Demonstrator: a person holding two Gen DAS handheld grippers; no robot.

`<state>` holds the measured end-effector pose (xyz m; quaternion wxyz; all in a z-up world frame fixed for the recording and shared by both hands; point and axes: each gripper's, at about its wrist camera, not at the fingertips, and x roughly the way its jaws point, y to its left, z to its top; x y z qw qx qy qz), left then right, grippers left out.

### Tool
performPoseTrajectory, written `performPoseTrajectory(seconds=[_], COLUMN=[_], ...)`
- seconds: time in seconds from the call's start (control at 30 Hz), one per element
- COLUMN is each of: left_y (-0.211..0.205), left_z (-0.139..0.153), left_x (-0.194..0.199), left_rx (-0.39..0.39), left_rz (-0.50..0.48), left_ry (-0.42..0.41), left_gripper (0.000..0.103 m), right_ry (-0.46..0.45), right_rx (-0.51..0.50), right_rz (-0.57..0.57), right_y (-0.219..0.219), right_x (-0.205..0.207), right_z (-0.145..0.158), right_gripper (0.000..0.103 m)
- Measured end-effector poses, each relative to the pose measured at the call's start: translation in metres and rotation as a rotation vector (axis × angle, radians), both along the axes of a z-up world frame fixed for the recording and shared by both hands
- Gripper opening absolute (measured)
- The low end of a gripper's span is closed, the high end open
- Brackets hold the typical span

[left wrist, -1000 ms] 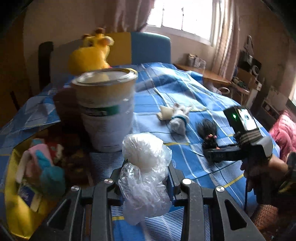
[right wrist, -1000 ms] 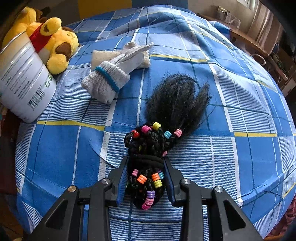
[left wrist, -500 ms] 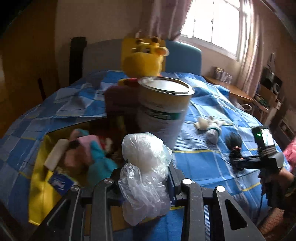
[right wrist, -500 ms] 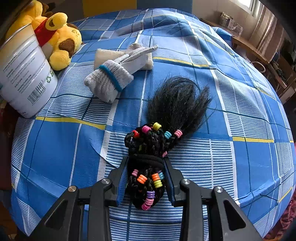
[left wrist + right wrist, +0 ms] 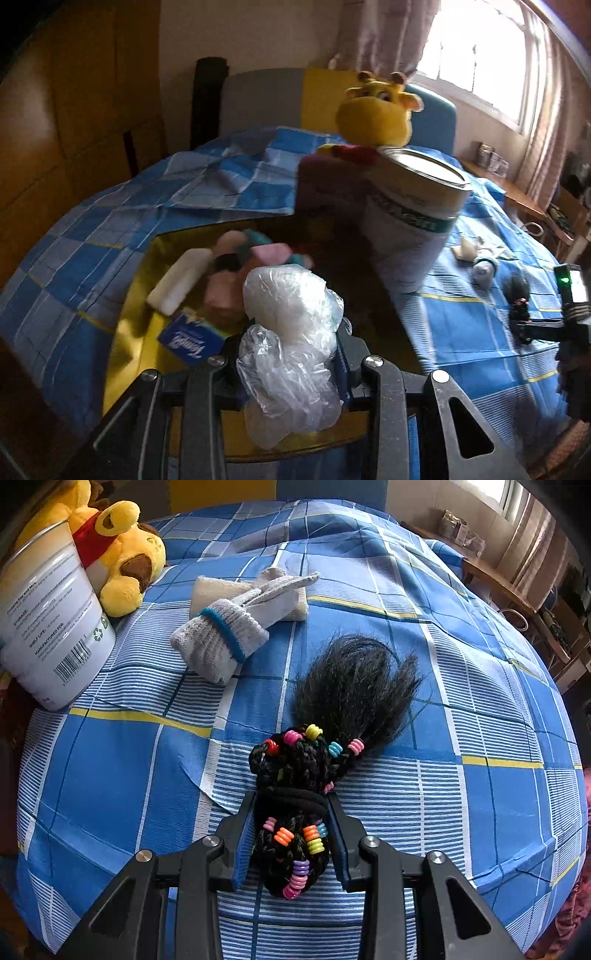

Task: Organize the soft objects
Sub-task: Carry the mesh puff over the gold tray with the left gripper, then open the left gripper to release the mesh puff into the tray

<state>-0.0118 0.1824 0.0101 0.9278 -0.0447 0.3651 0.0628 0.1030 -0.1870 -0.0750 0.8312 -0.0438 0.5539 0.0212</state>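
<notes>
My left gripper (image 5: 288, 343) is shut on a white fluffy wad in a clear plastic bag (image 5: 291, 332), held above a yellow bag (image 5: 136, 295) that holds several soft items. In the right wrist view my right gripper (image 5: 291, 830) is shut on a bundle of black braided hair with coloured beads (image 5: 325, 738), which rests on the blue checked bedspread (image 5: 110, 775). Beyond it lie a rolled grey sock with a blue band (image 5: 229, 635) and a cream cloth (image 5: 214, 589). A yellow plush toy (image 5: 122, 557) lies at the upper left. The right gripper also shows at the left wrist view's right edge (image 5: 524, 317).
A tall white tin (image 5: 410, 221) stands on the bed beside the yellow bag, also seen in the right wrist view (image 5: 51, 627). A blue tissue pack (image 5: 188, 343) and pink and teal soft pieces (image 5: 251, 254) lie in the bag. A wooden shelf (image 5: 498, 579) runs along the far right.
The left gripper has swung left with the bagged wad, from in front of the tin to above the yellow bag. The right gripper and hair bundle have stayed put.
</notes>
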Motion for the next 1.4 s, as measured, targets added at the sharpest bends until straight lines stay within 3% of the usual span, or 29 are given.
performPoseTrajectory(seconds=[0.4, 0.77, 0.97, 1.13, 1.4], left_y=[0.056, 0.077, 0.076, 0.072, 0.068], left_z=[-0.030, -0.059, -0.063, -0.052, -0.030], left_x=[-0.006, -0.001, -0.002, -0.005, -0.012], left_rx=[0.026, 0.016, 0.001, 0.006, -0.002], left_rz=[0.156, 0.196, 0.189, 0.180, 0.149], left_ry=[0.078, 0.146, 0.156, 0.115, 0.059], left_gripper=[0.036, 0.038, 0.052, 0.068, 0.083], right_ry=[-0.006, -0.007, -0.008, -0.006, 0.003], right_rx=[-0.014, -0.017, -0.020, -0.018, 0.039], right_rz=[0.000, 0.001, 0.001, -0.007, -0.067], right_y=[0.003, 0.004, 0.004, 0.004, -0.007], right_x=[-0.001, -0.002, -0.003, -0.002, 0.004], right_z=[0.000, 0.000, 0.000, 0.000, 0.004], right_gripper=[0.035, 0.035, 0.035, 0.035, 0.031])
